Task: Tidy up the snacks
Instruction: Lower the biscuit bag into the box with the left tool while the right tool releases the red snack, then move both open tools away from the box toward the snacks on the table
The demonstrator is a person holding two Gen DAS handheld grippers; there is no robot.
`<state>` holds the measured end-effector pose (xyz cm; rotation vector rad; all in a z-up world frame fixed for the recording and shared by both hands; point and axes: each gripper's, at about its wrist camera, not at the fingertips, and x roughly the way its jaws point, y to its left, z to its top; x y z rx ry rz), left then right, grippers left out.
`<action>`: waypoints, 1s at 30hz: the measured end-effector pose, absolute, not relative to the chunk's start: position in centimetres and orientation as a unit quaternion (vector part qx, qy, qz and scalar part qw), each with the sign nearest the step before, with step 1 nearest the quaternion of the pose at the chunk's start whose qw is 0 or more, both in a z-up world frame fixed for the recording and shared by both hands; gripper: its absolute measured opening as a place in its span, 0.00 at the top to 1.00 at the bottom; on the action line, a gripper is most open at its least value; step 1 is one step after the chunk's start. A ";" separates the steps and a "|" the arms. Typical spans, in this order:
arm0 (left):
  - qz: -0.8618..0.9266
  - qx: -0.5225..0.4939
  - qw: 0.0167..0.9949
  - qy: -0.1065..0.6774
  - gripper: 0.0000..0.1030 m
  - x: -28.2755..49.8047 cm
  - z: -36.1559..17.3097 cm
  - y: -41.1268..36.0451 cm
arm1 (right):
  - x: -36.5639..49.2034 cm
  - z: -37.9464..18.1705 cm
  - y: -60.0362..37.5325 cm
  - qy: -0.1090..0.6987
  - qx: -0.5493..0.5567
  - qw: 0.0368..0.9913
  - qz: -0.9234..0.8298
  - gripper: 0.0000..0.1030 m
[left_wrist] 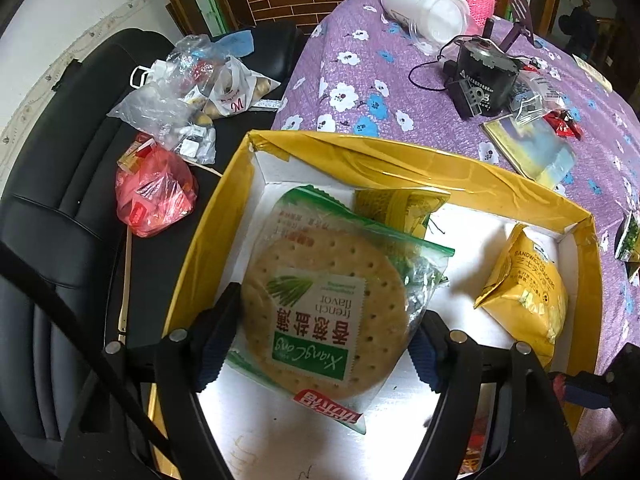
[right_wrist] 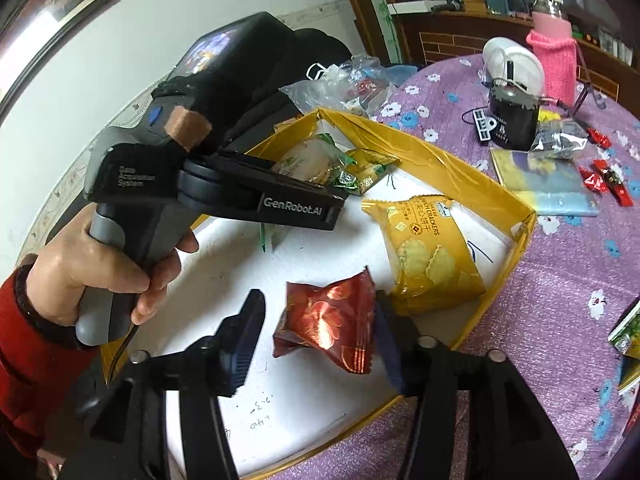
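Observation:
A yellow-rimmed box (left_wrist: 360, 152) with a white floor sits on the purple table. My left gripper (left_wrist: 320, 340) is shut on a green round-cracker packet (left_wrist: 324, 320), held over the box's left part. Behind it lies a small yellow packet (left_wrist: 396, 204), and a yellow sandwich-cracker packet (left_wrist: 524, 292) lies at the right. In the right wrist view, my right gripper (right_wrist: 316, 332) stands wide around a red foil snack (right_wrist: 328, 320); the right finger touches it and the left finger stands apart. The box (right_wrist: 440, 156), the yellow cracker packet (right_wrist: 428, 256) and the left gripper's body (right_wrist: 256, 196) also show.
Plastic bags of snacks (left_wrist: 188, 92) and a red bag (left_wrist: 156, 196) lie on a black chair at the left. On the floral tablecloth (left_wrist: 344, 80) are a black device (left_wrist: 480, 80), a white cup (left_wrist: 424, 8), a booklet (left_wrist: 532, 152), and red candies (right_wrist: 604, 180).

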<state>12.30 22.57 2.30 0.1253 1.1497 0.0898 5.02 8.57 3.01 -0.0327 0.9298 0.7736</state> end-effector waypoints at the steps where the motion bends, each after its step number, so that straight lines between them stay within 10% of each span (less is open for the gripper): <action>1: 0.042 0.060 0.838 0.541 0.26 12.2 2.3 22.5 | 4.9 3.1 8.5 0.434 -0.018 0.824 0.363 0.46; 30: 0.030 0.019 0.882 0.469 0.06 8.5 8.2 21.0 | 1.7 7.3 7.1 0.365 -0.051 0.861 0.349 0.25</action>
